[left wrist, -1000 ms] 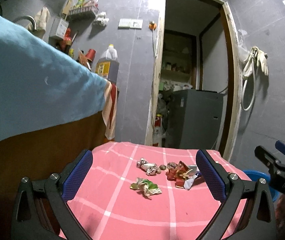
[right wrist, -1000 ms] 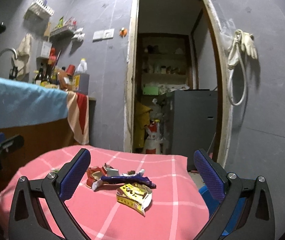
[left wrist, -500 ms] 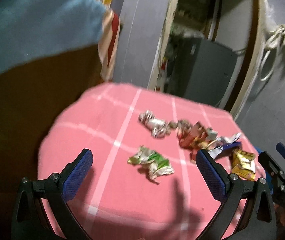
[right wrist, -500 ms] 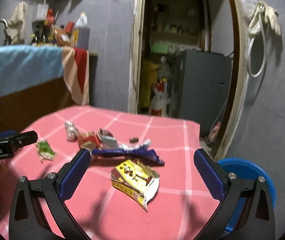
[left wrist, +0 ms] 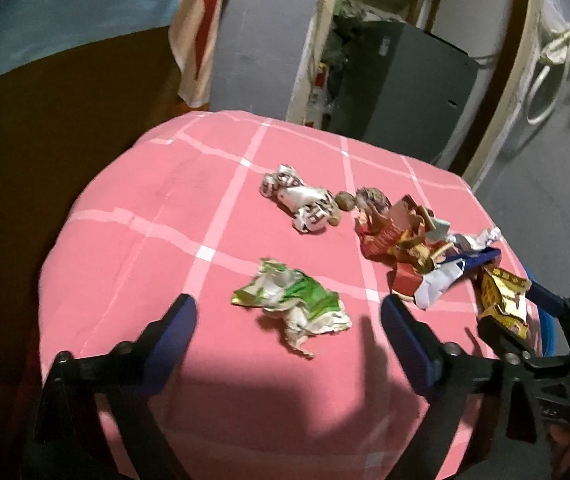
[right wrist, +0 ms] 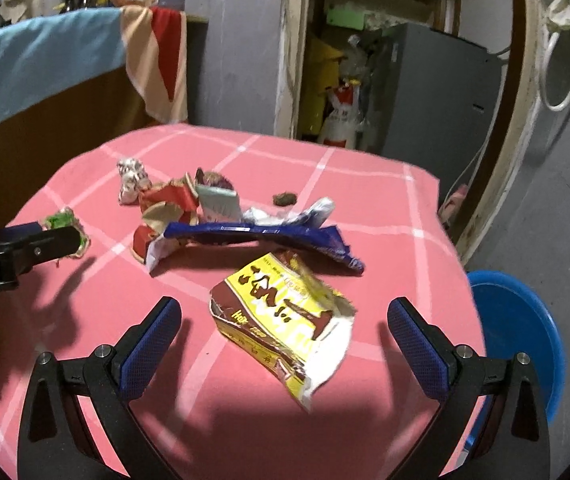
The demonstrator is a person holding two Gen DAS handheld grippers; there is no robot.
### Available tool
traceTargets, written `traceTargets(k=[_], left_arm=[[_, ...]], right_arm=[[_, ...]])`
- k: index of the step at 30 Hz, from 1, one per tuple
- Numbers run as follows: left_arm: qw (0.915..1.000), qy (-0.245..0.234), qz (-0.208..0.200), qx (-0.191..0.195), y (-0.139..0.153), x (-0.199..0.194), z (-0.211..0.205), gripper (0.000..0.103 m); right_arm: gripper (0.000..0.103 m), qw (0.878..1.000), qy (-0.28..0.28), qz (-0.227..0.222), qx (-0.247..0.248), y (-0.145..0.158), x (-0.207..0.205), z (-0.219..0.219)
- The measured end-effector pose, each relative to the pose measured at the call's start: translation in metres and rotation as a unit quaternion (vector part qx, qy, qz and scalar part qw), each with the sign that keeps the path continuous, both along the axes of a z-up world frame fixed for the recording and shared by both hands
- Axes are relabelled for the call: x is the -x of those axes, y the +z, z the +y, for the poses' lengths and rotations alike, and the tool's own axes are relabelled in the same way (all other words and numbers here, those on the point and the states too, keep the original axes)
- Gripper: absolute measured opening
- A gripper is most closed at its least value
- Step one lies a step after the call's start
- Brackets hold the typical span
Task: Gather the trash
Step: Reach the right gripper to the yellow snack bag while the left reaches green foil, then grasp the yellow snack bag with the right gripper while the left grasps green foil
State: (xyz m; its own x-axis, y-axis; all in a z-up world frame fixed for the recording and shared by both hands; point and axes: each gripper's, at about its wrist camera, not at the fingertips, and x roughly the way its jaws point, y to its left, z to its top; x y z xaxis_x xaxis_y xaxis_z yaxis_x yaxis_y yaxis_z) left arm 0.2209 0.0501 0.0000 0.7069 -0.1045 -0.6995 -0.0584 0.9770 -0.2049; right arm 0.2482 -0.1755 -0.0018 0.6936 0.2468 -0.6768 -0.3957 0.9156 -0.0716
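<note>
2 grippers over pink checked tablecloth (left wrist: 133, 248), both jaws spread wide, nothing held. Blue bin (right wrist: 521, 332) sits off the cloth's right edge, below it. Left gripper (left wrist: 287, 326) hovers at near edge, green-white wrapper (left wrist: 293, 300) between its fingers, not touched. Right gripper (right wrist: 285, 330) likewise brackets yellow-brown packet (right wrist: 285, 312) near right edge. Long blue wrapper (right wrist: 261, 236) lies mid-cloth just behind it, touching red crumpled wrappers (right wrist: 165, 208). Silver wrapper (left wrist: 305, 204) further back.
</note>
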Motion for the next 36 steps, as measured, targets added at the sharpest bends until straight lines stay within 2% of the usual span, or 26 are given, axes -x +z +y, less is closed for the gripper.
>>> traceTargets(k=[2, 4, 6, 9, 11, 14, 20, 30, 36], left_arm=[[1.0, -0.004, 0.003, -0.003, -0.001, -0.004, -0.002, 0.07], [0.9999, -0.009, 0.006, -0.006, -0.002, -0.006, -0.004, 0.063], [0.9998, -0.012, 0.008, -0.01, -0.002, -0.007, -0.006, 0.055], [0.9997, -0.019, 0.01, -0.013, -0.002, -0.007, -0.009, 0.04], [0.9995, -0.023, 0.012, -0.016, -0.003, -0.008, -0.01, 0.027], [0.9994, -0.029, 0.014, -0.014, -0.003, -0.01, -0.015, 0.015], [0.9992, -0.037, 0.01, -0.008, -0.001, -0.008, -0.021, 0.006], [0.9986, -0.053, -0.008, -0.004, 0.004, -0.002, -0.029, 0.005], [0.9971, -0.069, -0.033, 0.001, 0.009, 0.006, -0.036, 0.004]], right_arm=[[0.102, 1.0, 0.005, 0.012, 0.0, -0.003, -0.004, 0.001], [0.095, 1.0, 0.008, 0.022, -0.002, -0.006, -0.007, 0.001], [0.079, 0.999, 0.012, 0.029, -0.011, -0.007, -0.008, -0.001], [0.069, 0.999, 0.008, 0.034, -0.024, -0.007, -0.01, -0.005], [0.065, 0.999, 0.007, 0.033, -0.03, -0.006, -0.01, -0.007], [0.064, 0.999, 0.01, 0.03, -0.035, -0.005, -0.008, -0.008], [0.064, 0.999, 0.013, 0.012, -0.052, 0.0, 0.001, -0.013], [0.064, 0.996, 0.005, -0.017, -0.086, 0.008, 0.017, -0.026], [0.064, 0.994, 0.005, -0.04, -0.101, 0.014, 0.027, -0.032]])
